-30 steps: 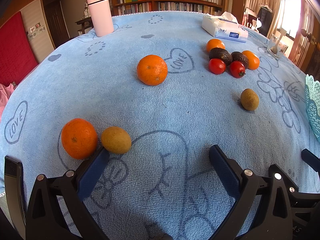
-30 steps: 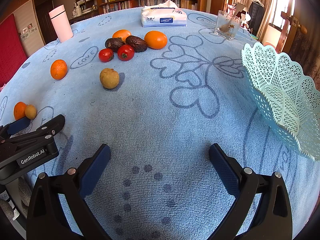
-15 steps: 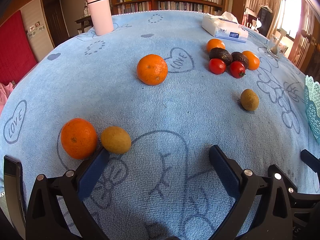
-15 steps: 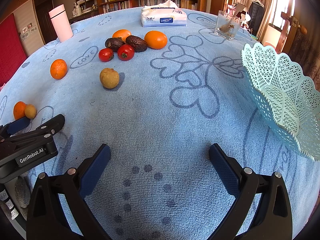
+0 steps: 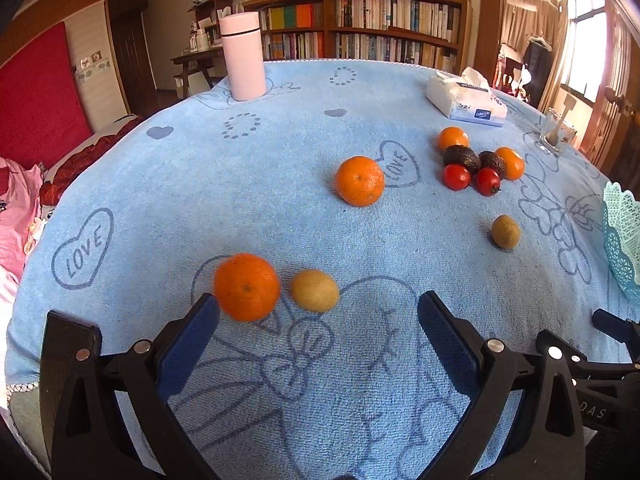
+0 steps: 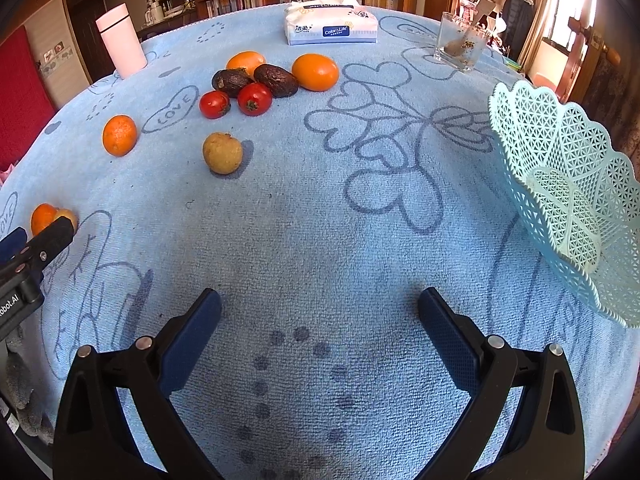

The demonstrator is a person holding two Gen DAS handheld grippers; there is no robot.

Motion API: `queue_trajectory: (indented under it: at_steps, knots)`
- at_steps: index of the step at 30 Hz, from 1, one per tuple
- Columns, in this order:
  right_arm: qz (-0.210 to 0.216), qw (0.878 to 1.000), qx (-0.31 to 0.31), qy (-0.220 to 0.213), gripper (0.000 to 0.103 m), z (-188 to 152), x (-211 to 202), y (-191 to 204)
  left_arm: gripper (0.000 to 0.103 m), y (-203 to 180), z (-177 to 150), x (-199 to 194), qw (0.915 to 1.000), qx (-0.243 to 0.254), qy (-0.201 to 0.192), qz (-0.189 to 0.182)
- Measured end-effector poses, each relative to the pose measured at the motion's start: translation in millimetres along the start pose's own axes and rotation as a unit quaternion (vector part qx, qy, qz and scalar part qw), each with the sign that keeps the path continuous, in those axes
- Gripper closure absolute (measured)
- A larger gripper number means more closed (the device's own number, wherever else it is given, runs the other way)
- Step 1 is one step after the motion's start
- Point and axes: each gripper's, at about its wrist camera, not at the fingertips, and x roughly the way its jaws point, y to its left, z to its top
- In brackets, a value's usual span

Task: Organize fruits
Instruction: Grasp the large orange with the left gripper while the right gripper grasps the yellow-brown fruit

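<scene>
My left gripper (image 5: 318, 316) is open, just short of an orange (image 5: 246, 286) and a small yellow-brown fruit (image 5: 315, 290) that lie side by side on the blue cloth. Farther off lie another orange (image 5: 359, 180), a brown fruit (image 5: 505, 231) and a cluster of two tomatoes (image 5: 456, 177), two avocados (image 5: 461, 157) and two orange fruits. My right gripper (image 6: 320, 312) is open and empty over bare cloth. A light-blue lattice basket (image 6: 568, 196) stands at its right. The cluster also shows in the right wrist view (image 6: 256, 84).
A pink tumbler (image 5: 243, 63) stands at the far left of the table. A tissue pack (image 6: 331, 26) and a glass with a spoon (image 6: 462, 46) stand at the far edge. Bookshelves line the wall behind. The left gripper's body (image 6: 28, 264) shows at the right view's left edge.
My left gripper has moved left and tilted up, so the near orange and yellow-brown fruit now sit closer to the middle of its fingers. The right gripper has barely moved.
</scene>
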Motion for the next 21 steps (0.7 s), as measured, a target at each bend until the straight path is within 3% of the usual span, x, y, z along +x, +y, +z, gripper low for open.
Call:
queue_trajectory:
  at_steps: [10, 15, 21]
  knots:
    - [0.053, 0.997, -0.01, -0.06, 0.003, 12.4, -20.0, 10.9, 0.005, 30.8, -8.7, -7.8, 0.9998, -0.015, 0.003, -0.01]
    - [0.076, 0.995, -0.016, -0.061, 0.003, 20.1, -18.9, 18.8, 0.006, 38.5, -7.8, 2.5, 0.9995, -0.025, 0.01, -0.016]
    - [0.081, 0.994, -0.034, -0.066, 0.003, 27.9, -17.2, 25.6, 0.029, 47.8, -1.4, 19.0, 0.9967, -0.052, 0.029, -0.055]
